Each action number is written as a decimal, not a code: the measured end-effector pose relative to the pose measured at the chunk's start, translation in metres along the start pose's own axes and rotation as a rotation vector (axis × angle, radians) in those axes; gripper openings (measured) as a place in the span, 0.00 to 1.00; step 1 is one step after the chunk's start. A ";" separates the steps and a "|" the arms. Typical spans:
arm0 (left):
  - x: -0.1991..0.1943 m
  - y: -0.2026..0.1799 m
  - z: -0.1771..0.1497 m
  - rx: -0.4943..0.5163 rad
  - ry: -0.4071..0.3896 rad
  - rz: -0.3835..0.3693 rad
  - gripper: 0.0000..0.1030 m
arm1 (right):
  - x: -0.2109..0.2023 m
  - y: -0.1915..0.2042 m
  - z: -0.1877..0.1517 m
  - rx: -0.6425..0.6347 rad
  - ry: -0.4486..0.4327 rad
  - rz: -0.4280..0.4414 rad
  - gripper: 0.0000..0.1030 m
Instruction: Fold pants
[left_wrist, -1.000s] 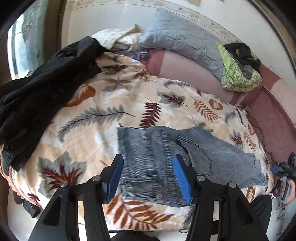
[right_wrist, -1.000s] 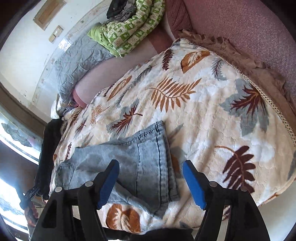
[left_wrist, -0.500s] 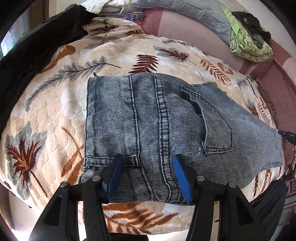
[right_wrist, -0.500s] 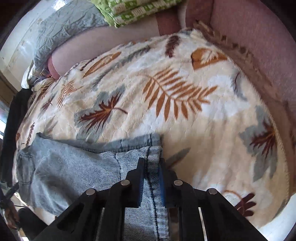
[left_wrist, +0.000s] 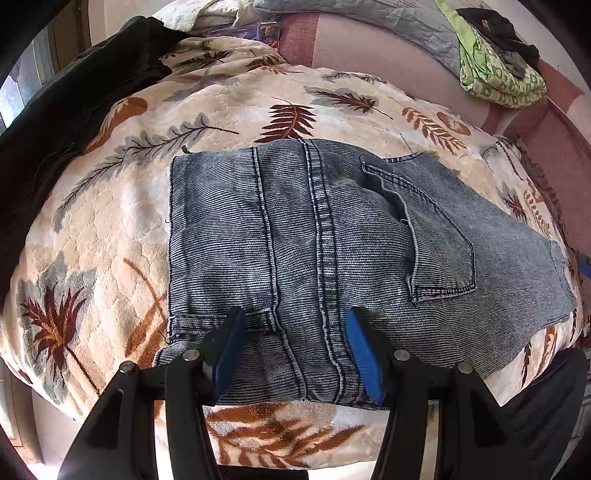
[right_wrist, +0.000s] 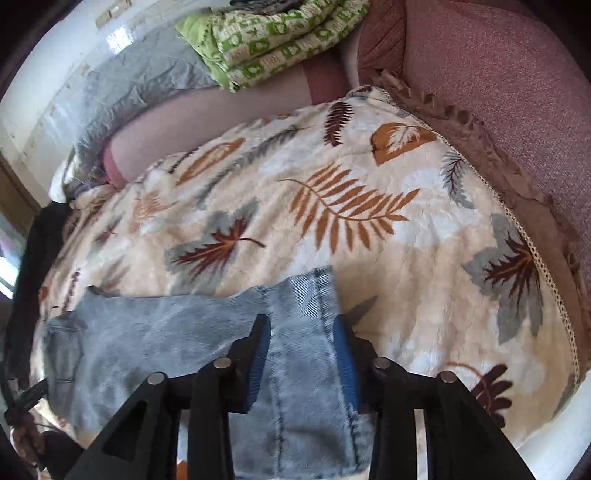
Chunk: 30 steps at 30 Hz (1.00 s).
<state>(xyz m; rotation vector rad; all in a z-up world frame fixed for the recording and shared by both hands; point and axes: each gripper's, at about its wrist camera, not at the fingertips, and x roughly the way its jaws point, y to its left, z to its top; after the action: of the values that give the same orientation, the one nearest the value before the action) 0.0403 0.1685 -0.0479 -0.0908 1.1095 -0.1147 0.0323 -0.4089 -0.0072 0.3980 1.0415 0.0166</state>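
Faded blue jeans (left_wrist: 314, 240) lie folded on a cream blanket with a leaf print (left_wrist: 110, 240). The waistband end and a back pocket (left_wrist: 436, 251) face the left wrist view. My left gripper (left_wrist: 295, 325) stands open low over the near edge of that end, with denim between its blue pads and no visible pinch. In the right wrist view the leg end of the jeans (right_wrist: 184, 332) lies at the lower left. My right gripper (right_wrist: 300, 326) straddles the hem there. Its jaws are opening, and the cloth lies slack between them.
A black jacket (left_wrist: 55, 129) is heaped on the blanket's left side. A folded green patterned cloth (right_wrist: 266, 44) and a grey pillow (right_wrist: 140, 85) lie at the far edge. A maroon bed cover (right_wrist: 498, 81) lies to the right of the blanket. A hand (right_wrist: 26, 439) shows at lower left.
The left gripper dropped close to the jeans' waistband end and then held still, still open. The right gripper shut on the leg hem, then its jaws parted again.
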 end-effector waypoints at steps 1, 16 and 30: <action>0.000 0.000 0.000 -0.002 0.000 0.001 0.56 | -0.004 0.003 -0.008 0.007 0.020 0.050 0.57; -0.037 -0.009 0.012 -0.119 -0.153 -0.093 0.56 | -0.005 -0.066 -0.095 0.601 0.119 0.297 0.68; 0.007 -0.028 0.014 -0.087 -0.178 -0.046 0.67 | 0.006 -0.071 -0.084 0.647 0.010 0.131 0.21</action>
<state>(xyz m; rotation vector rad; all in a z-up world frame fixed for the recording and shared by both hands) 0.0544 0.1395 -0.0448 -0.2013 0.9352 -0.0976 -0.0480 -0.4470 -0.0727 1.0527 1.0139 -0.2056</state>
